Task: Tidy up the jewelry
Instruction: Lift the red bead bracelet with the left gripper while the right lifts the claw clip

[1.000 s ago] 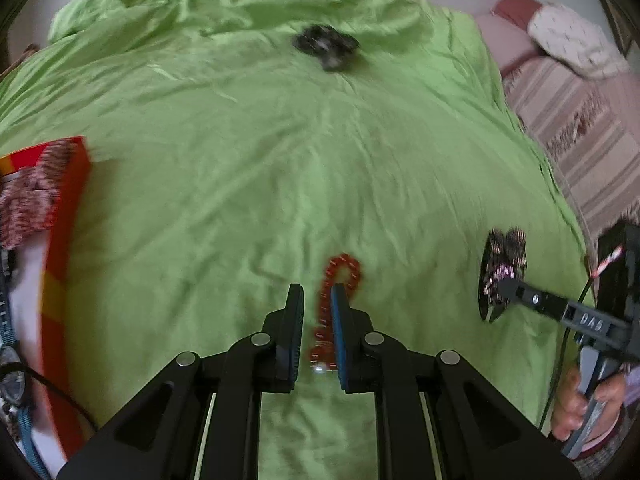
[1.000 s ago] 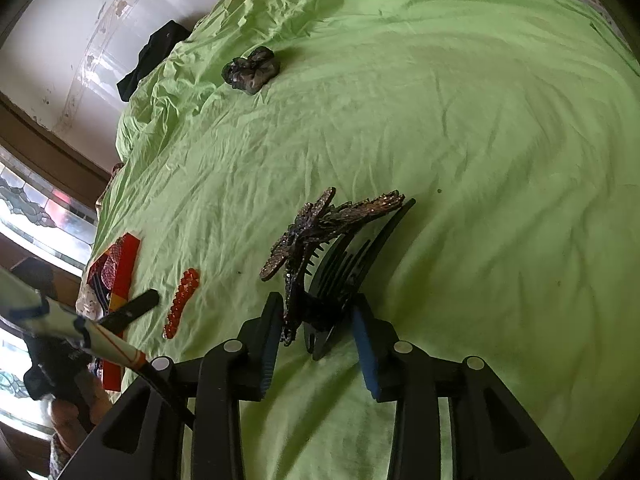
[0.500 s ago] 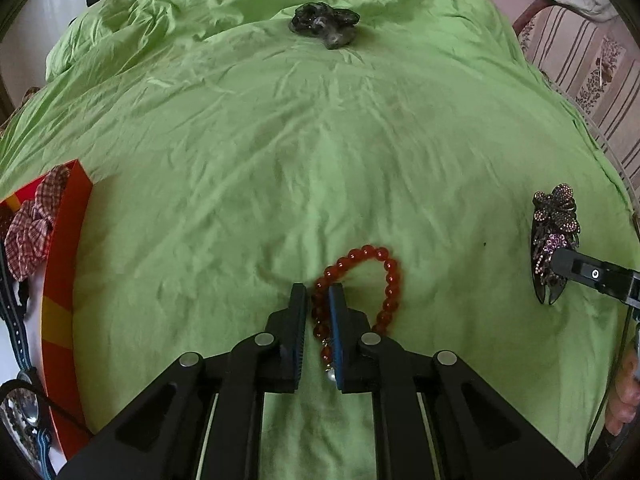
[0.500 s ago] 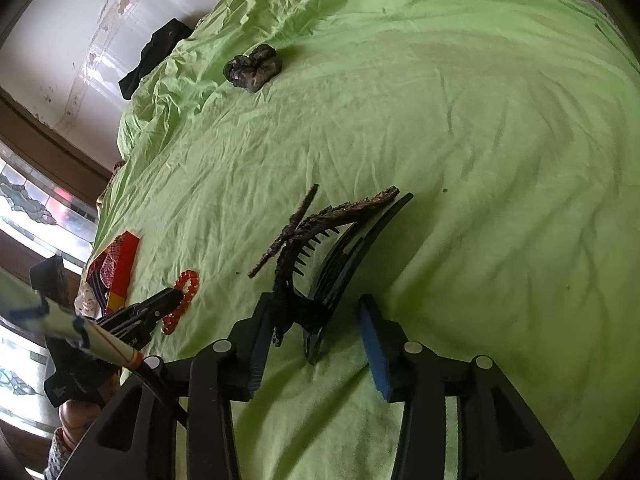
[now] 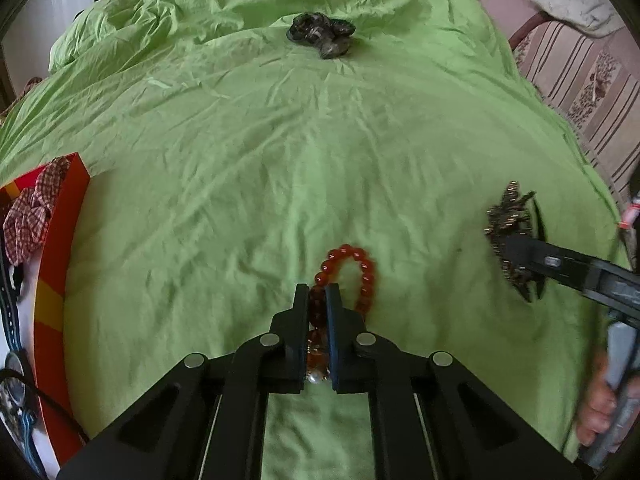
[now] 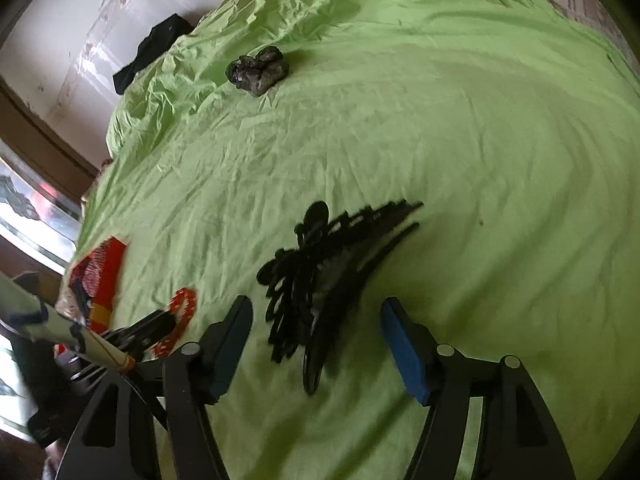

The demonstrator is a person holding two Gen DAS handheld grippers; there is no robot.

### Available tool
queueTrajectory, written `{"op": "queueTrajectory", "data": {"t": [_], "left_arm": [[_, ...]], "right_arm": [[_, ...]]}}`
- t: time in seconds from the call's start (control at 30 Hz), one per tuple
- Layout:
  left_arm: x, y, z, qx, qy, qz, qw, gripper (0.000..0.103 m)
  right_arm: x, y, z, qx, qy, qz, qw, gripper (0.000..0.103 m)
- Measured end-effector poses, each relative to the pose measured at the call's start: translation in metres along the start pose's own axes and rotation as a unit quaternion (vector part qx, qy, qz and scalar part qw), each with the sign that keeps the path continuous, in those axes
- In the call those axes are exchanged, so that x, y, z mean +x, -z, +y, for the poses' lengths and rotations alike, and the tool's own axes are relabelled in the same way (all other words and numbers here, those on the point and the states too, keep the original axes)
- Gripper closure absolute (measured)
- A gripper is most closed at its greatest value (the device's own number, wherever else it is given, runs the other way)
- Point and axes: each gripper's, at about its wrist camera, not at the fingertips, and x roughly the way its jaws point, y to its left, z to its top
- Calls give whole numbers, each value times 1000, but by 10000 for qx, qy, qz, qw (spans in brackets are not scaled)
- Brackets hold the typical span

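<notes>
A red bead bracelet [image 5: 362, 268] lies on the green sheet [image 5: 280, 152]; my left gripper [image 5: 318, 300] is shut on its near side. It also shows in the right wrist view [image 6: 182, 312]. A dark jeweled claw hair clip [image 6: 320, 272] lies on the sheet between the wide-open fingers of my right gripper [image 6: 316, 320], free of both pads. In the left wrist view the clip [image 5: 510, 232] sits at the right with a right-gripper finger [image 5: 560, 264] over it. A red box [image 5: 56, 280] with a checked scrunchie [image 5: 32, 208] stands at the left.
A dark crumpled scrunchie [image 5: 322, 34] lies far back on the sheet. A striped sofa [image 5: 580, 72] runs along the right edge. A black cloth [image 6: 150, 52] lies at the far bed edge by the wall. Watches and straps [image 5: 10, 320] lie in the red box.
My right gripper has opened wide and let the hair clip go onto the sheet. My left gripper has stayed shut on the bracelet and moved forward a little.
</notes>
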Motion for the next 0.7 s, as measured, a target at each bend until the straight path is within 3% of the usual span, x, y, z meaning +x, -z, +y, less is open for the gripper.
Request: {"op": "queueTrajectory", "data": {"t": [0.03, 0.07, 0.43, 0.7], "left_arm": [[-4, 1, -1, -19, 40, -25, 10000, 96], [-9, 2, -1, -42, 79, -48, 9999, 96], [-63, 13, -1, -376, 350, -407, 9978, 96], [-108, 24, 9, -703, 574, -680, 9935, 96]], "right_arm": [[1, -2, 1, -57, 22, 14, 10000, 63], [2, -3, 1, -67, -5, 77, 9999, 71], [-39, 14, -13, 241, -357, -86, 9990, 74], [-69, 26, -2, 117, -481, -270, 9984, 74]]}}
